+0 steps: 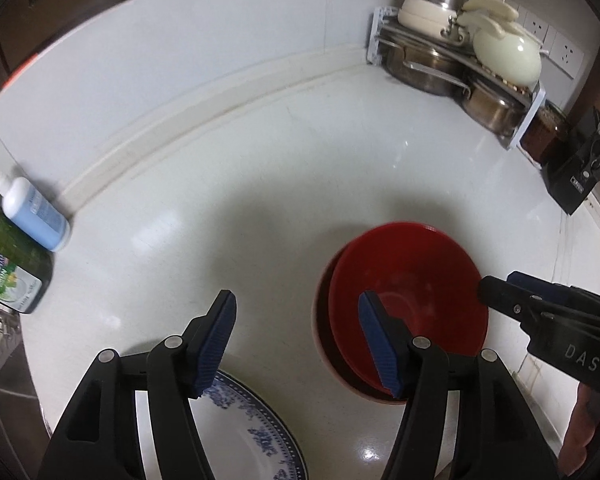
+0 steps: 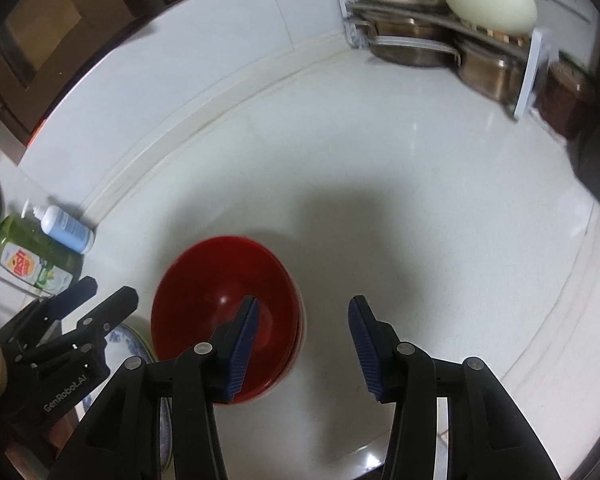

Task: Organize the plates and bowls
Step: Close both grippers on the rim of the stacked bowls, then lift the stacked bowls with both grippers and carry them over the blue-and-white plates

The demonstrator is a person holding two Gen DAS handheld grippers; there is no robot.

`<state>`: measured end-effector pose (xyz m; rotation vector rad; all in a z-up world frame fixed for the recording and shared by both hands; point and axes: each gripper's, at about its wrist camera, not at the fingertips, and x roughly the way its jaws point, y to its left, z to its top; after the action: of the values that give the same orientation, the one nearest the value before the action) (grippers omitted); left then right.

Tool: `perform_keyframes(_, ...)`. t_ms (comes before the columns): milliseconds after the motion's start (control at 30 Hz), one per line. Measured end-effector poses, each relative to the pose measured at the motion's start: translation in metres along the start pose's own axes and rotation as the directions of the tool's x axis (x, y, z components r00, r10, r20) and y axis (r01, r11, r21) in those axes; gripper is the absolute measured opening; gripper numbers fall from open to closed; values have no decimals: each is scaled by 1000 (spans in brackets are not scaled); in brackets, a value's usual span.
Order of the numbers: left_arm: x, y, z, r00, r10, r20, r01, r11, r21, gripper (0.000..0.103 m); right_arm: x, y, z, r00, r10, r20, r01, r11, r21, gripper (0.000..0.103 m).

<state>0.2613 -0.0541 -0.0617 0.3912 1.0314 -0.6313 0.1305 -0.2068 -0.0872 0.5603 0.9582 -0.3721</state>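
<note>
White tabletop (image 1: 300, 152), kitchen corner. Both views are showing motion blur.

Left hand-held gripper (image 1: 298, 312) is hovering above the tabletop with jaws spread wide, pinching nothing. Its left finger is hanging over the rim of a blue-patterned plate (image 1: 256, 432), which is lying flat at the near edge. Its right finger is overlapping the red bowls (image 1: 420, 280) in the picture; contact cannot be told.

Red bowls are sitting nested on the tabletop, right of the plate and close to it. In the left view an outer rim is peeking out on the left side of the top bowl, so at least two are stacked. In the right view the same stack (image 2: 220, 280) is sitting left of centre, the plate (image 2: 128, 340) just beside it.

Right hand-held gripper (image 2: 303, 316) is also standing spread, holding nothing. Its left finger is overlapping the bowl's inside in the picture, its right finger is over bare tabletop. From the left view it (image 1: 496, 286) is showing at the right edge, its tips near the bowl rim.

Far right corner: a rack (image 1: 452, 52) is carrying steel pots and cream lidded pots. Far left: a blue bottle (image 1: 36, 216) and a green dish-soap bottle (image 1: 8, 264) are standing together. A black box (image 1: 576, 184) is sitting at the right.
</note>
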Motion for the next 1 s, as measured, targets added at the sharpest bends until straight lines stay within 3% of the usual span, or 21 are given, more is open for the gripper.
perform_keyframes(300, 28, 0, -6, 997, -23, -78, 20, 999, -29, 62, 31, -3, -12, 995, 68, -77, -62, 996, 70, 47)
perform_keyframes(567, 46, 2, -5, 989, -59, -137, 51, 996, -67, 62, 49, -3, -16, 991, 74, -115, -63, 993, 97, 44)
perform_keyframes(733, 56, 2, -4, 980, -82, -180, 68, 994, -83, 49, 58, 1, -17, 986, 97, -139, -82, 991, 109, 37)
perform_keyframes(1000, 61, 7, -7, 962, -163, -218, 129, 979, -160, 41, 65, 5, -16, 983, 67, -169, -52, 994, 93, 29)
